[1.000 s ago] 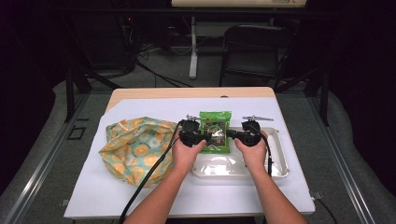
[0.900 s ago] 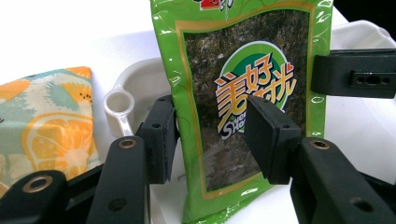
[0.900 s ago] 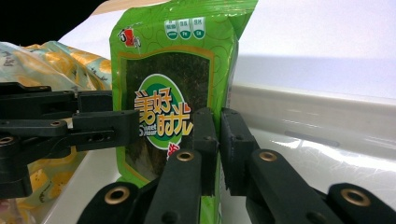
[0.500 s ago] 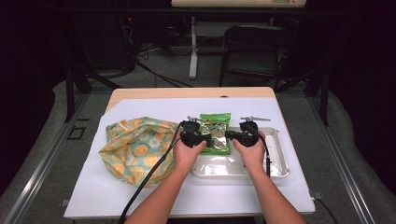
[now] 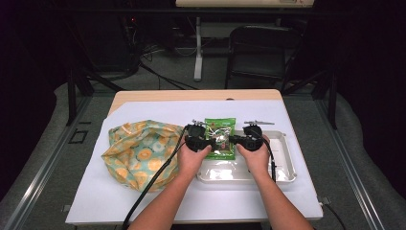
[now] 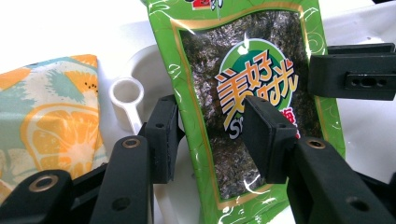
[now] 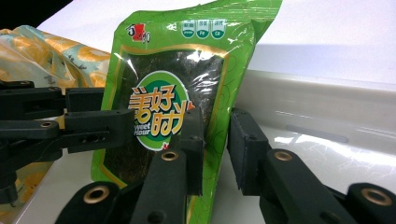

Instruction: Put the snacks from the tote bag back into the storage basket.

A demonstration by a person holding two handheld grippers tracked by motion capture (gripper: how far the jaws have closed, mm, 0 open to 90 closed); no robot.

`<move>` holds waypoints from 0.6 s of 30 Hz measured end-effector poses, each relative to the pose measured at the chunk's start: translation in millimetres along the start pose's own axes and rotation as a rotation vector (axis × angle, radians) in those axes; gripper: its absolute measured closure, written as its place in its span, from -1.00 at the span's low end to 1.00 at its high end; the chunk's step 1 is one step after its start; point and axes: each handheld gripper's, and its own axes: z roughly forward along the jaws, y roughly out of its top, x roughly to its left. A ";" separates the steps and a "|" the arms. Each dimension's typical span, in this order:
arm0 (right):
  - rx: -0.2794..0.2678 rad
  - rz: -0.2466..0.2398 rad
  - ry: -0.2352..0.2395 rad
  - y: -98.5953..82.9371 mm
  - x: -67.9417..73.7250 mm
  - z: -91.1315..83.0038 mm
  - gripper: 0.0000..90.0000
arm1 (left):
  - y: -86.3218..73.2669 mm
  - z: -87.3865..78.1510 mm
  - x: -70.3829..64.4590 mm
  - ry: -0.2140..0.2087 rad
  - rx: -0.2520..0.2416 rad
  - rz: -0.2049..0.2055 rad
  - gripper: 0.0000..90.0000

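Note:
A green seaweed snack packet (image 5: pixel 220 136) (image 6: pixel 243 60) (image 7: pixel 168 70) is held upright over the left end of a white tray (image 5: pixel 287 158). My left gripper (image 5: pixel 210 142) (image 6: pixel 212 135) is shut on the packet's left edge, one jaw in front of it and one behind. Opposite it, my right gripper (image 5: pixel 233 140) (image 7: pixel 215 149) is shut on the right edge. Each gripper view also shows the other gripper clamped on the far side of the packet.
A yellow and teal fruit-print fabric bag (image 5: pixel 139 153) (image 6: pixel 42 121) lies left of the packet on the white table cover. A small white scoop (image 6: pixel 127 98) sits by the tray's left end. A dark chair (image 5: pixel 258 48) stands beyond the table.
Almost nothing. Both grippers keep their hold on the packet, and the hands have shifted only slightly.

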 end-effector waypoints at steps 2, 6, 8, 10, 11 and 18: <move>0.004 -0.003 -0.004 -0.3 0.1 1.4 0.68 | -0.1 -0.1 -0.4 0.002 0.002 0.003 0.27; 0.009 -0.007 -0.009 -0.6 -0.4 3.3 0.67 | -0.4 -0.1 -0.7 0.004 0.001 0.008 0.27; 0.008 -0.004 -0.007 -0.6 -0.8 3.4 0.66 | -0.2 -0.3 -0.6 0.004 0.004 0.009 0.27; 0.008 -0.002 -0.006 -0.6 -1.1 3.5 0.66 | -0.1 -0.7 -0.3 0.003 0.004 0.014 0.26; 0.009 -0.002 -0.005 -0.7 -1.2 3.6 0.66 | -0.1 -1.0 -0.3 0.003 0.004 0.016 0.26; 0.006 0.002 -0.006 -1.1 -1.4 4.3 0.66 | 0.7 -3.7 -0.9 0.002 -0.003 0.012 0.26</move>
